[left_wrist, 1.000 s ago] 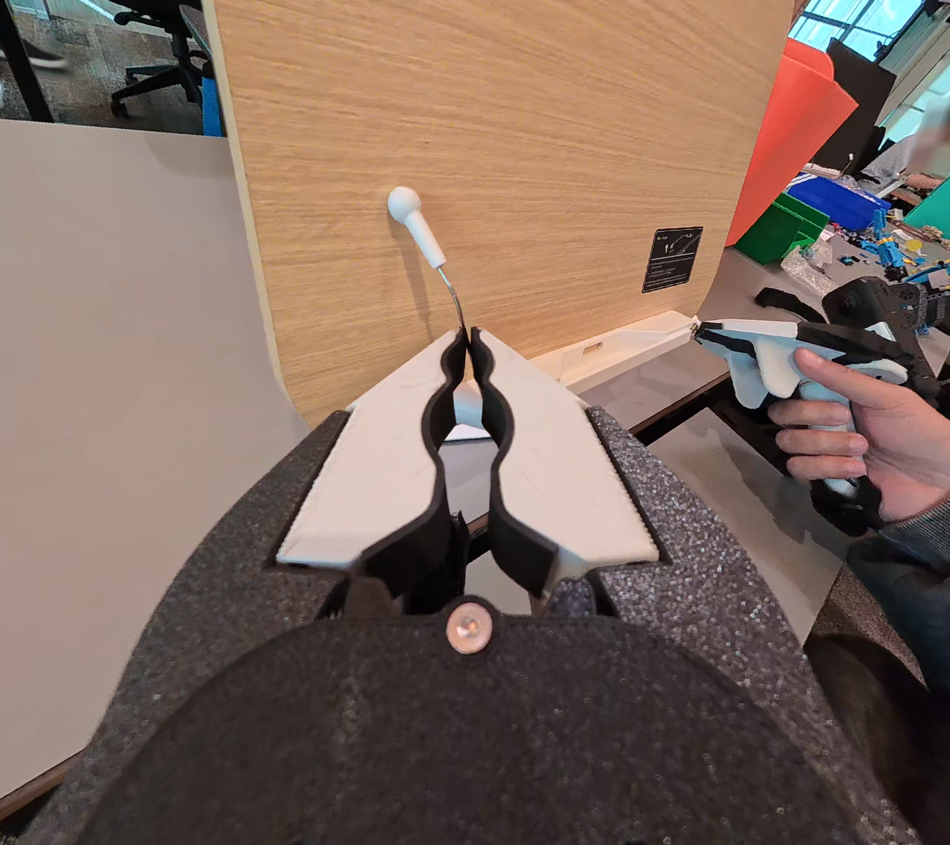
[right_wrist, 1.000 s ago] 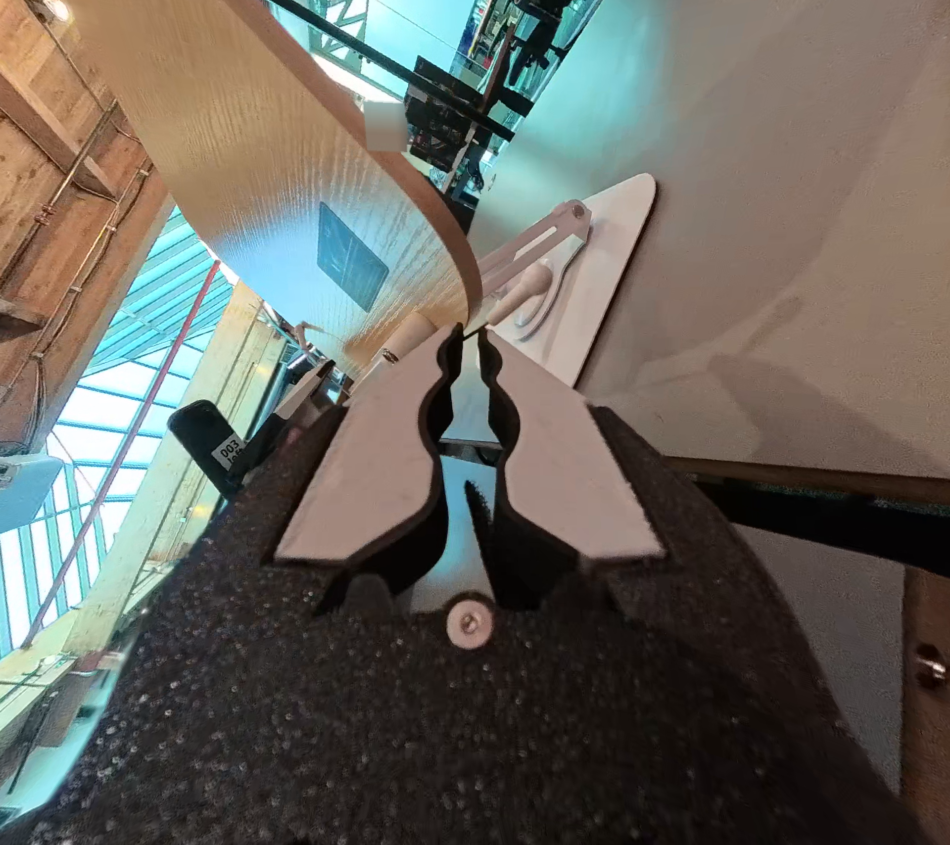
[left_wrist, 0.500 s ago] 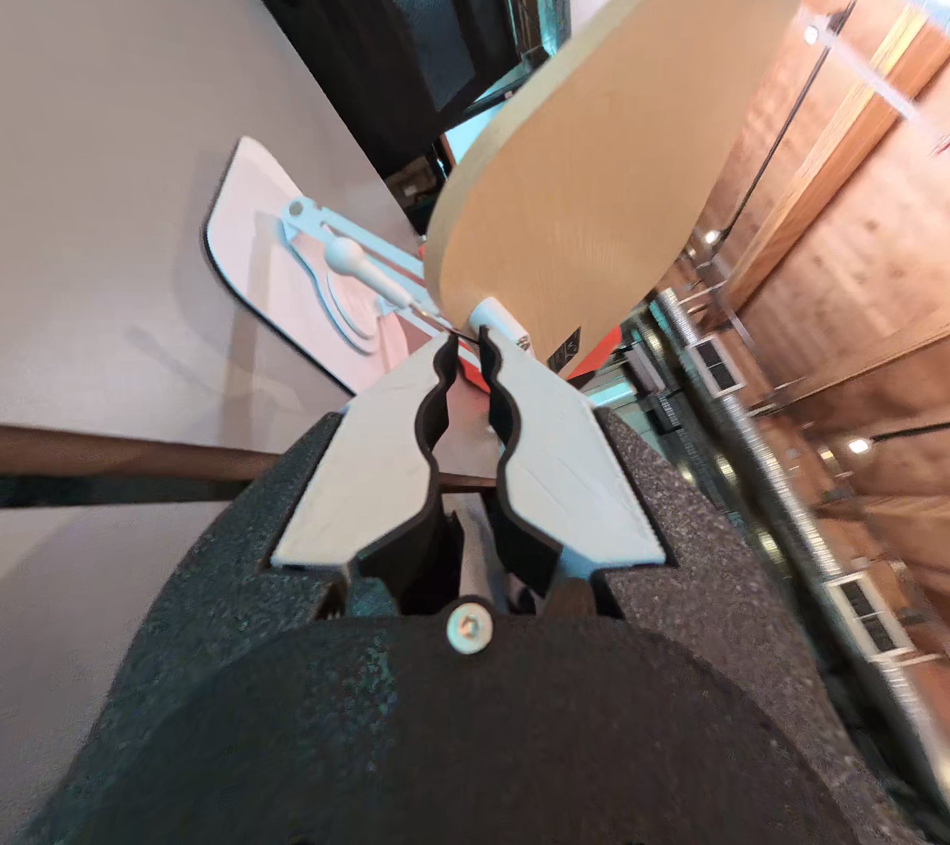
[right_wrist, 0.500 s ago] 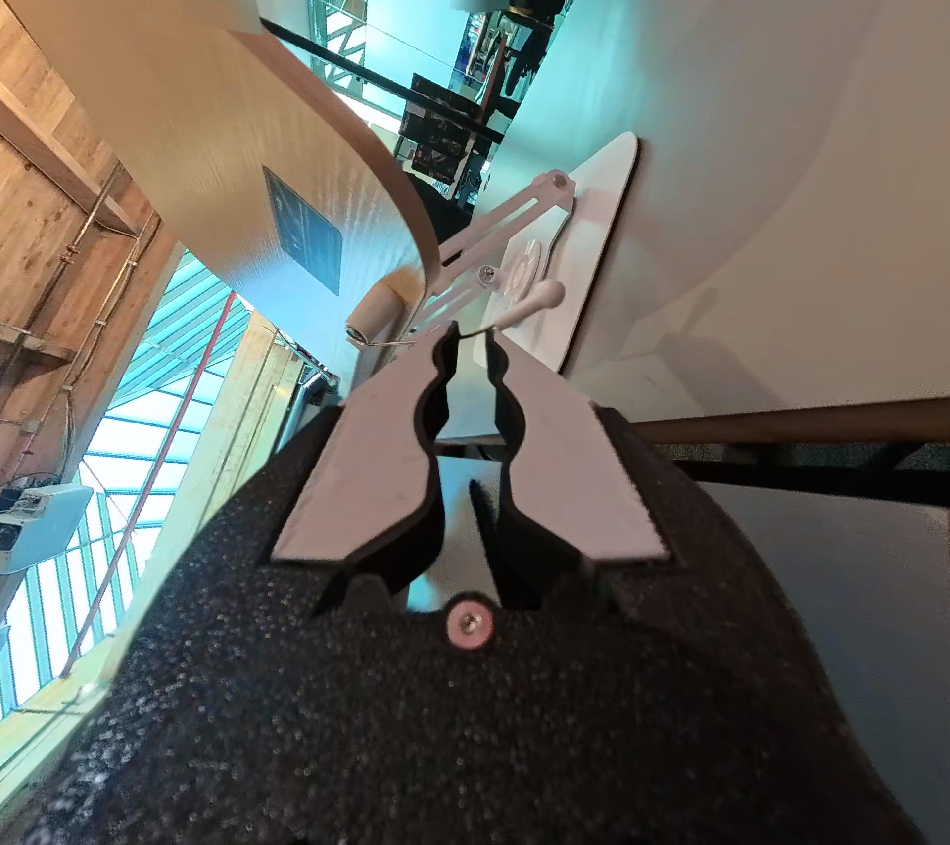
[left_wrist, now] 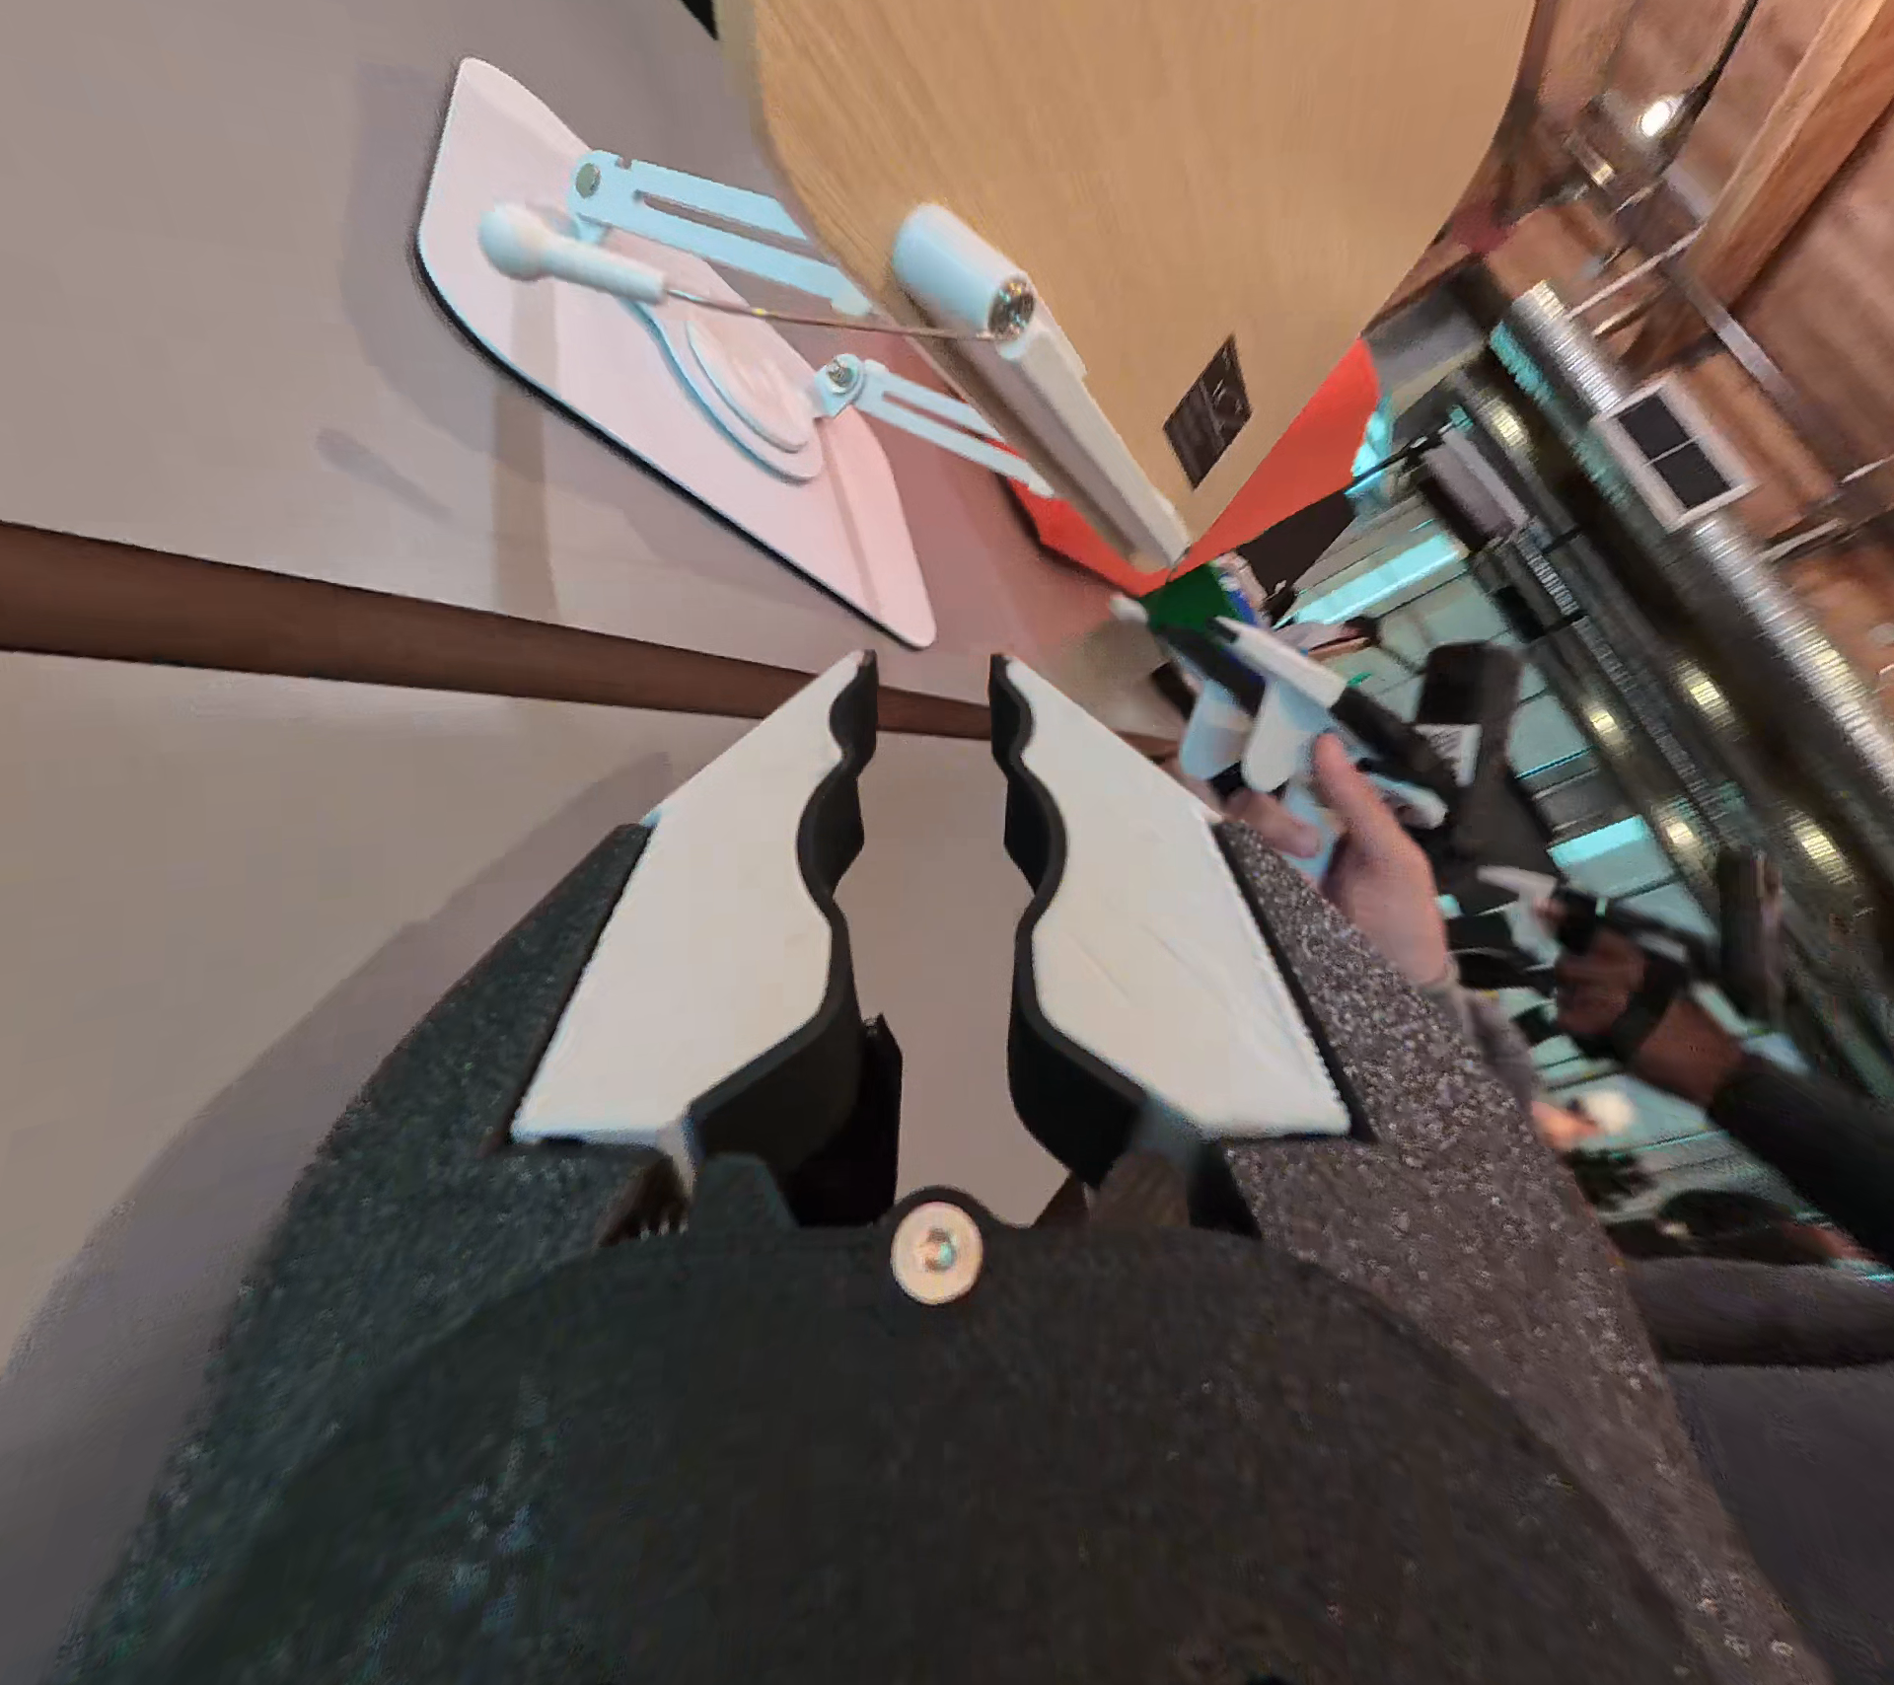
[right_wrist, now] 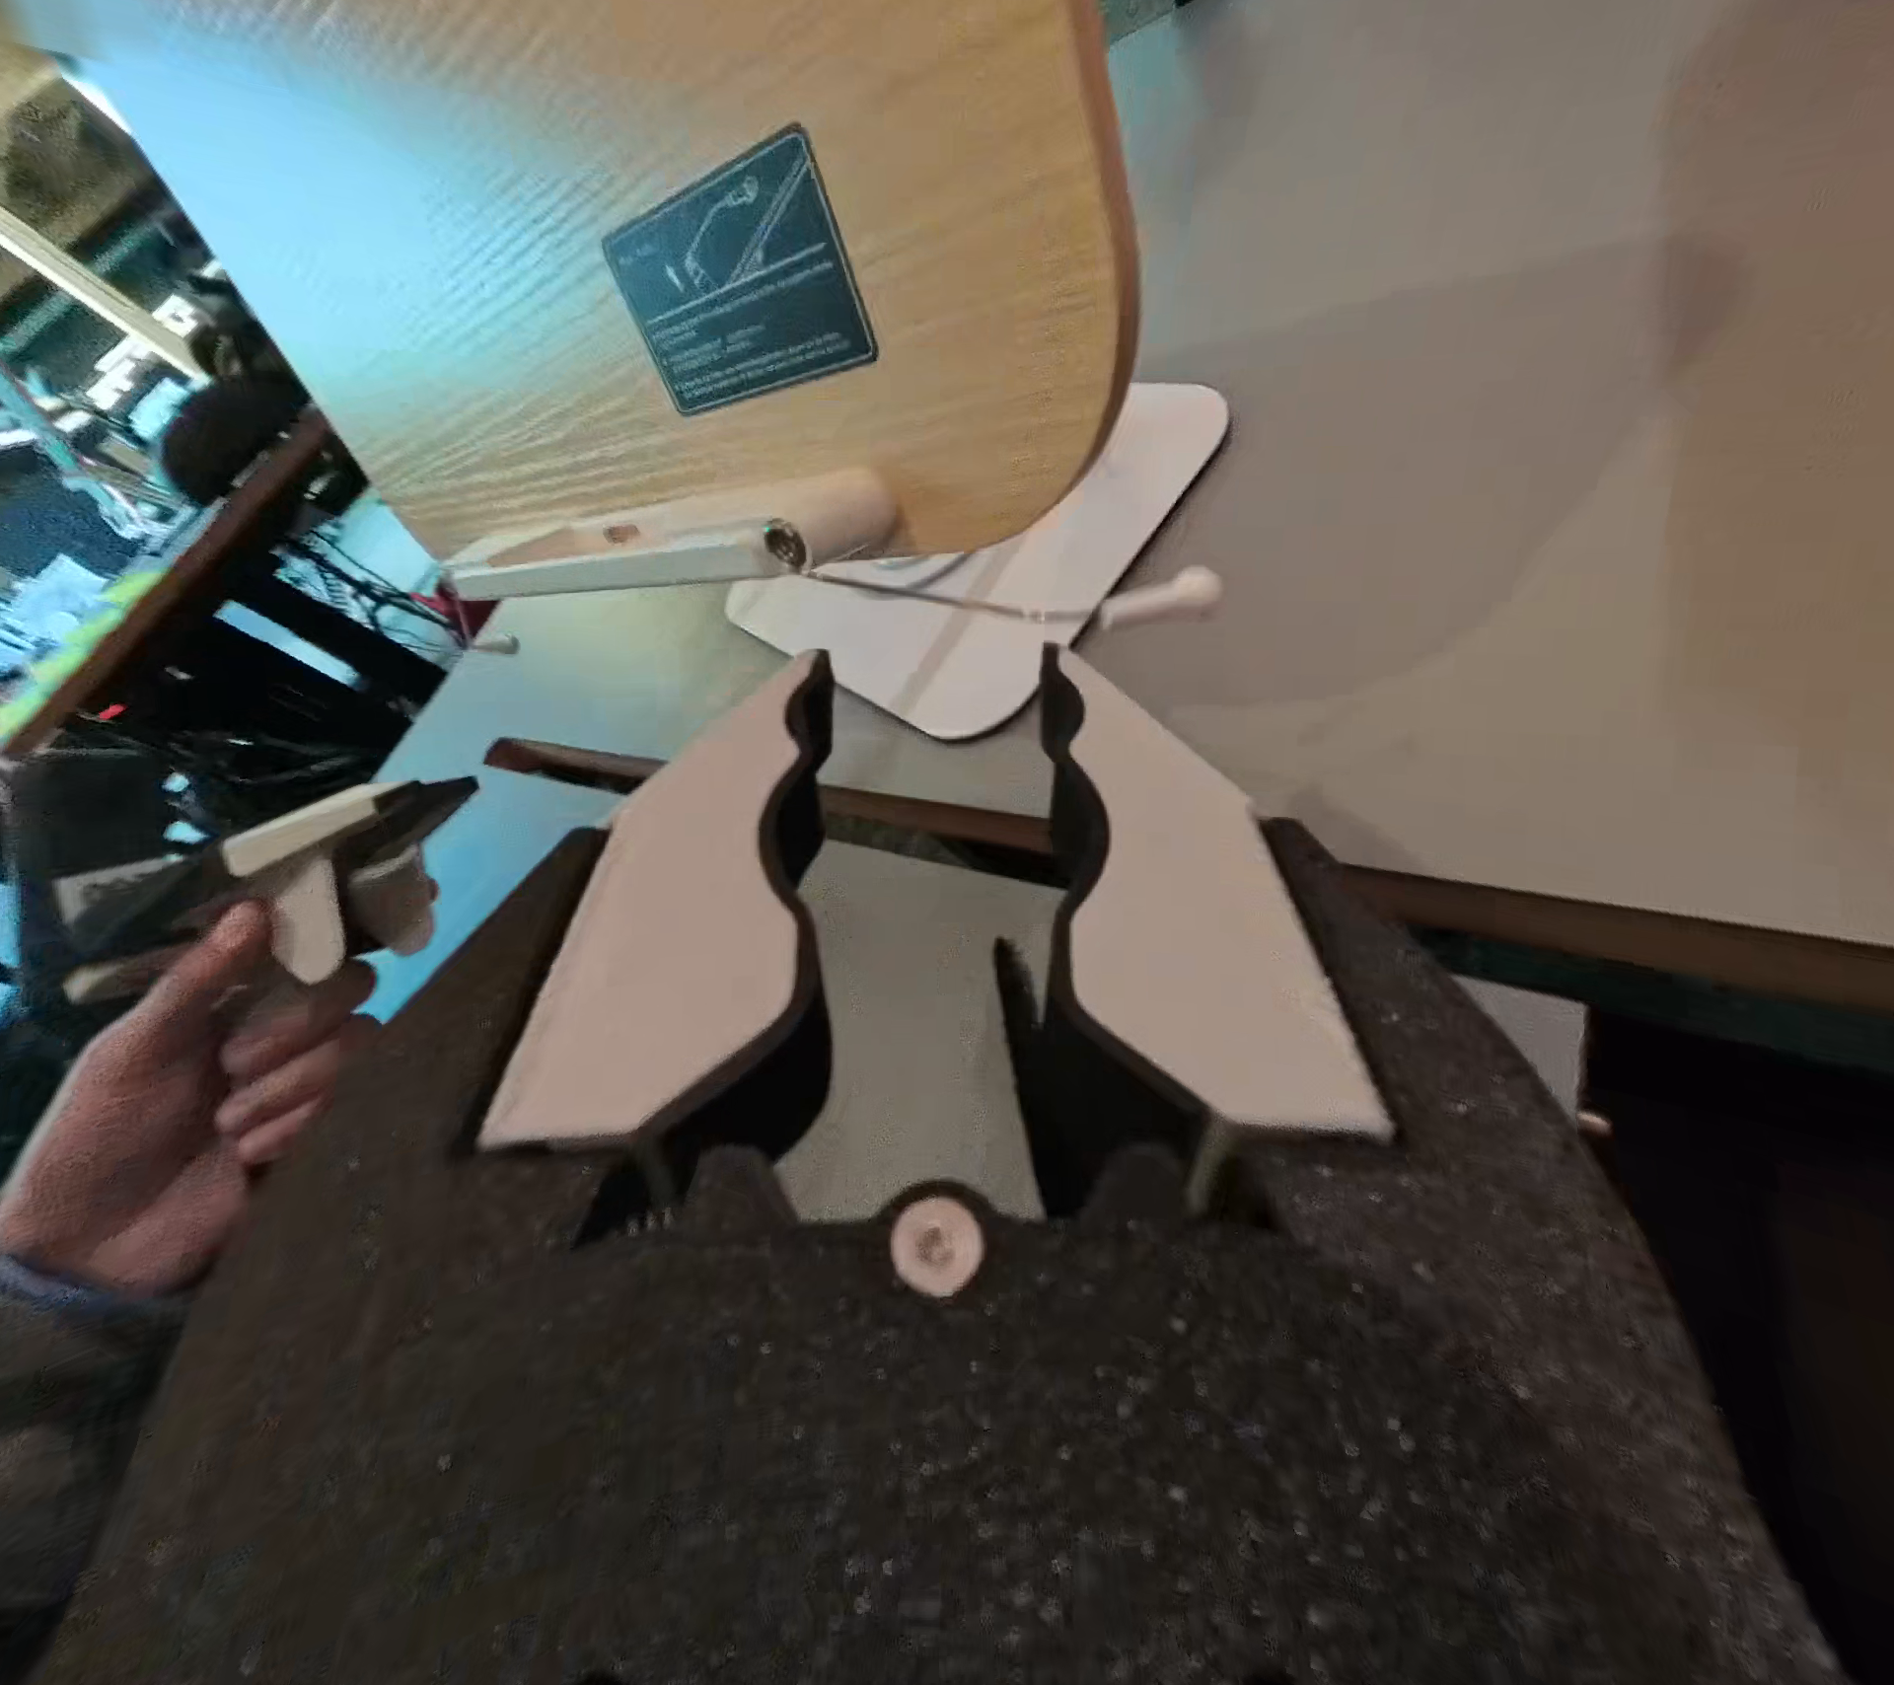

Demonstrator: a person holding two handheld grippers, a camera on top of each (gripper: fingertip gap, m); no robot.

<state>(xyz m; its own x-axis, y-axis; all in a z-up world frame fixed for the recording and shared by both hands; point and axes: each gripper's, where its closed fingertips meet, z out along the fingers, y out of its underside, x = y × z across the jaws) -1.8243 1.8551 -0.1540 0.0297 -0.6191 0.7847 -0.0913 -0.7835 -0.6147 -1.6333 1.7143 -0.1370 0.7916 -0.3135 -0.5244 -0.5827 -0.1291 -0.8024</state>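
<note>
Left wrist view: left gripper point(left_wrist: 931, 681) spread, empty, over table edge point(left_wrist: 410, 621); shows white base plate point(left_wrist: 574, 365) with slotted arms point(left_wrist: 707, 211), round pad point(left_wrist: 753, 396) and white-handled wire lever point(left_wrist: 553, 257) beneath tilted wooden board point(left_wrist: 1127, 47). Right wrist view: right gripper point(right_wrist: 933, 677) spread wider, empty, near lever point(right_wrist: 1163, 595); only here black sticker point(right_wrist: 738, 273) seen full-face, plus hand point(right_wrist: 154, 1113).
</note>
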